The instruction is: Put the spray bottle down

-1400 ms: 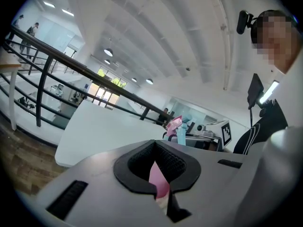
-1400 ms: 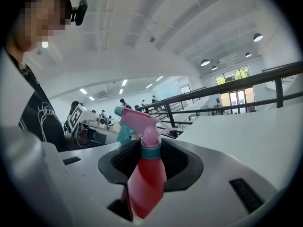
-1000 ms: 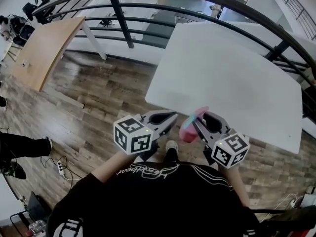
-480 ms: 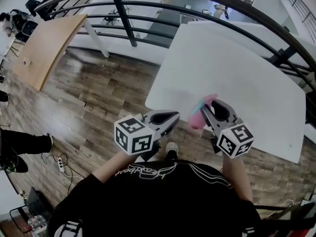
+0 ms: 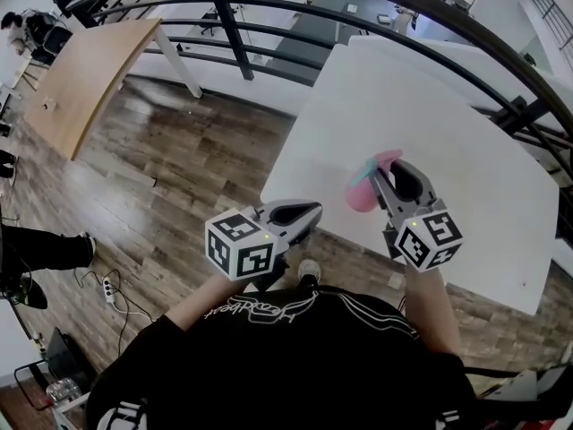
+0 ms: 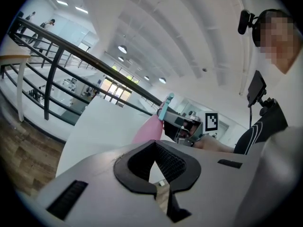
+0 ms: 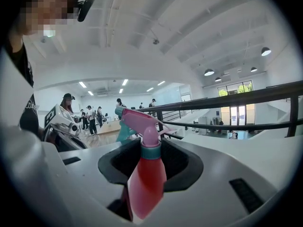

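The left claw hangs just short of the white tabletop's near edge, pinched together on nothing. Over that edge, the right claw is clamped on the pink spray bottle (teal collar and trigger).

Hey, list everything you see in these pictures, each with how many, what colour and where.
spray bottle: one, pink with a teal collar, held over the near part of the white table
white table: one, white, ahead to the right
wooden table: one, light brown, far left
railing: one, black, across the far side
floor: one, brown wood planks, below everything
power strip: one, white, on the floor at left
left gripper: one, grey, jaws together, empty, low centre
right gripper: one, grey, jaws shut on the spray bottle
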Demonstrator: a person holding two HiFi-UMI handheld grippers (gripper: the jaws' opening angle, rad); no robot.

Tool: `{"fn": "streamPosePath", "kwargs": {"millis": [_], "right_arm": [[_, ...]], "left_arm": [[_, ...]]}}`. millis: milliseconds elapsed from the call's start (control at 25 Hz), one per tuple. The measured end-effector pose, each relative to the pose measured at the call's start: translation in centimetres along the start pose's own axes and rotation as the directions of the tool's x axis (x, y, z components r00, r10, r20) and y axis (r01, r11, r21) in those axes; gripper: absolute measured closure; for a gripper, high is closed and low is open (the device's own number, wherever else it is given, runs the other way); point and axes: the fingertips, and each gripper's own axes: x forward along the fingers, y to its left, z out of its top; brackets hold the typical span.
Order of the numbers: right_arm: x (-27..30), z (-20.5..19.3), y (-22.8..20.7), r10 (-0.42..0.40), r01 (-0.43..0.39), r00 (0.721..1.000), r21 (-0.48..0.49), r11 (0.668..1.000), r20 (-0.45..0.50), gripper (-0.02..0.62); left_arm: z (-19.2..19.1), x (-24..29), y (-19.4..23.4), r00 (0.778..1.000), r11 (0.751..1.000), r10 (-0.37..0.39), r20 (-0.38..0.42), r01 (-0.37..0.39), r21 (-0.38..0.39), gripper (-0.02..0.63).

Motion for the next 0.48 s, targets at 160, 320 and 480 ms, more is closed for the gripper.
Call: {"fn": "streamPosePath", "kwargs": {"millis": [160, 320, 480], "right_arm": [[1.8, -0.2, -1.8, -0.013, 0.013, 1.0, -0.02, 1.0, 0.017, 0.46], [3.4, -1.2, -3.4, -0.026, 0.027, 0.999, -0.046, 0.999, 0.027, 0.46], [4.9, -2.4, -4.6, -0.026, 0.028, 0.999, -0.09, 0.996, 0.024, 0.46]], "left_arm": [[0.6, 0.3, 1.0, 1.0, 1.0, 0.013, -0.003, -0.013, -0.009, 0.603], [1.0, 0.6, 2.3, 0.999, 0.999, 0.035, 0.0, -0.035, -0.014, 0.603], [1.0, 1.2, 3.8, 0.998, 0.998, 0.055, -0.005, -0.055, -0.027, 0.603]]}}
